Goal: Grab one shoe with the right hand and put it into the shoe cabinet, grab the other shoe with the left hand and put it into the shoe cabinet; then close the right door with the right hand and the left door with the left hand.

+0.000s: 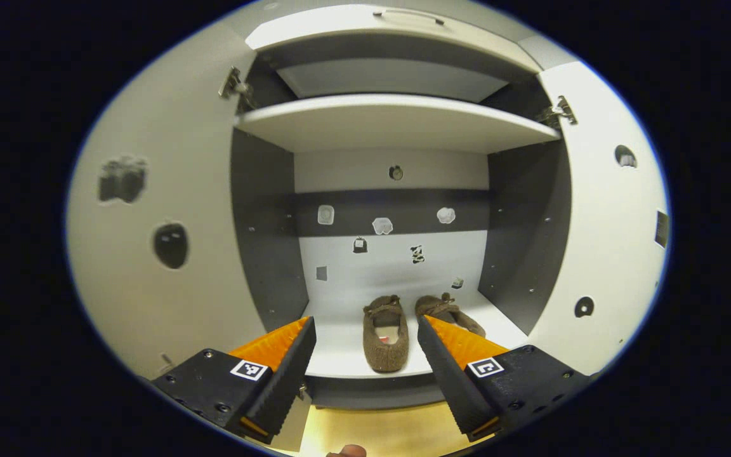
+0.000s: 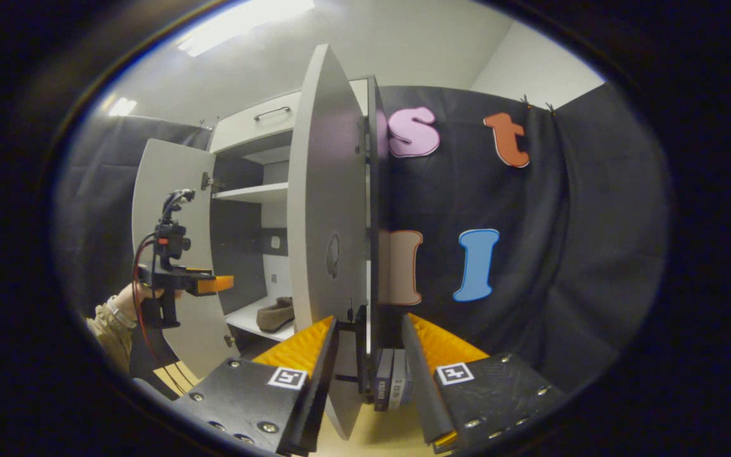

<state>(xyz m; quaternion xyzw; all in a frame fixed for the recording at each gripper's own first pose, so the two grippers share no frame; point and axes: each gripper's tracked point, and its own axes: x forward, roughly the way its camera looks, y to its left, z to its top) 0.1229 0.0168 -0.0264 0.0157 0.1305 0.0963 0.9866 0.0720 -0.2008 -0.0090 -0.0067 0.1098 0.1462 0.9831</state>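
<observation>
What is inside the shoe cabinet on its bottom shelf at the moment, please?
Two brown shoes lie side by side on the bottom shelf of the shoe cabinet. The left gripper partly covers the right-hand shoe. The upper shelf's top surface is hidden.

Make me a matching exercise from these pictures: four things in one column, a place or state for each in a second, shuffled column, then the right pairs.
Things
1. shoes
2. right door
3. upper shelf
4. left gripper

Places or states
A. bare
B. open, holding nothing, in front of the cabinet
C. side by side on the bottom shelf
D. open, its edge between the right gripper's fingers

Pairs: 1-C, 2-D, 3-A, 4-B
</observation>
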